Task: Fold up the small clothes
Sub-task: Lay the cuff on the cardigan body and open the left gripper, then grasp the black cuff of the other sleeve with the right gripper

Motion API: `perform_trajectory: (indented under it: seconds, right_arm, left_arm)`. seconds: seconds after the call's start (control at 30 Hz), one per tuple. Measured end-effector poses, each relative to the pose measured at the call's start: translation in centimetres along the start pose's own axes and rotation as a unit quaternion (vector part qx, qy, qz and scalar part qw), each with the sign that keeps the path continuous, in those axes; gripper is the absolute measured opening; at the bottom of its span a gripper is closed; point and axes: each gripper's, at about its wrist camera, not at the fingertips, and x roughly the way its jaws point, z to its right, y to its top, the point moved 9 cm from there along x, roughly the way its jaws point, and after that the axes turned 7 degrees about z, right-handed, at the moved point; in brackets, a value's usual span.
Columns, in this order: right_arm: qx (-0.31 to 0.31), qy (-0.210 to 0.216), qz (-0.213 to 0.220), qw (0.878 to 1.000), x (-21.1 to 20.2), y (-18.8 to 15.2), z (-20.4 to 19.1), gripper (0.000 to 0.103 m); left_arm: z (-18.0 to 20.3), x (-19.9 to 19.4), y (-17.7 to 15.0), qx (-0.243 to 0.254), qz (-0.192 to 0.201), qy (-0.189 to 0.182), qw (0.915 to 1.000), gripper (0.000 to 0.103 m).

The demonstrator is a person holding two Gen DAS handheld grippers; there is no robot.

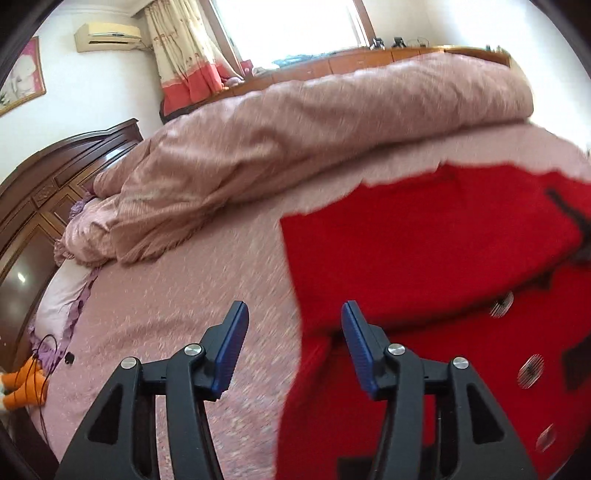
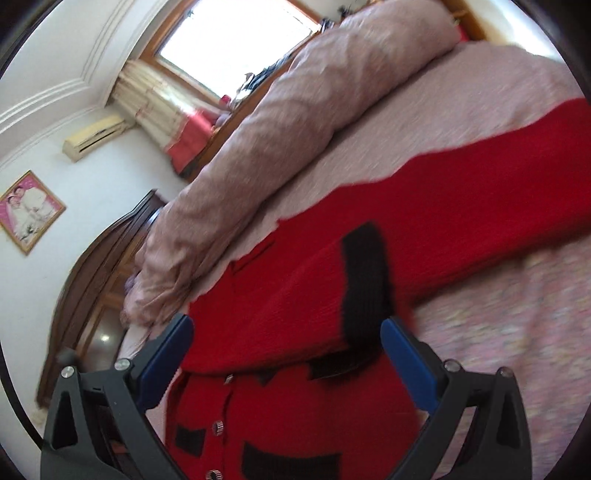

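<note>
Two grippers hover over a red cardigan [image 2: 295,280] on a bed [image 1: 177,332].
Left gripper [image 1: 293,332] and right gripper [image 2: 286,347] fingers apart, empty; one sleeve [image 2: 480,177] lies folded across, likely mid-fold.

A rolled pink duvet [image 1: 303,122] lay along the bed [image 1: 155,317]. Beyond the duvet stood a bright window [image 1: 291,26] with a floral curtain [image 1: 184,51]; an air conditioner [image 1: 107,37] hung beside that curtain.

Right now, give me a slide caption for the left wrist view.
Left gripper, jaws open and empty, over the pink bedsheet beside a partly folded red cardigan.
</note>
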Motion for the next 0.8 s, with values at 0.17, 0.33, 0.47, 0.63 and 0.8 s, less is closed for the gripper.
perform_trajectory:
  seconds: [0.17, 0.33, 0.47, 0.63, 0.8]
  right_arm:
    - [0.073, 0.049, -0.043, 0.995, 1.9, -2.2, 0.1, 0.103]
    - [0.128, 0.038, -0.037, 0.990, 2.1, -2.6, 1.9, 0.103]
    - [0.122, 0.007, -0.020, 0.992, 1.6, -2.5, 2.3, 0.103]
    - [0.127, -0.006, -0.005, 0.992, 2.1, -1.3, 3.4, 0.103]
    - [0.150, 0.016, 0.007, 0.988, 1.7, 0.0, 3.8, 0.103]
  left_arm:
    - [1.1, 0.8, -1.6, 0.012, 0.003, -0.025, 0.9996, 0.046]
    - [2.0, 2.2, -3.3, 0.019, -0.016, -0.038, 0.9990, 0.046]
    - [0.9, 3.3, -4.3, -0.005, -0.033, -0.033, 0.9989, 0.046]
    - [-0.1, 4.1, -4.5, -0.034, -0.042, -0.033, 0.9980, 0.046]
    - [-0.1, 4.0, -4.5, -0.037, -0.040, -0.035, 0.9979, 0.046]
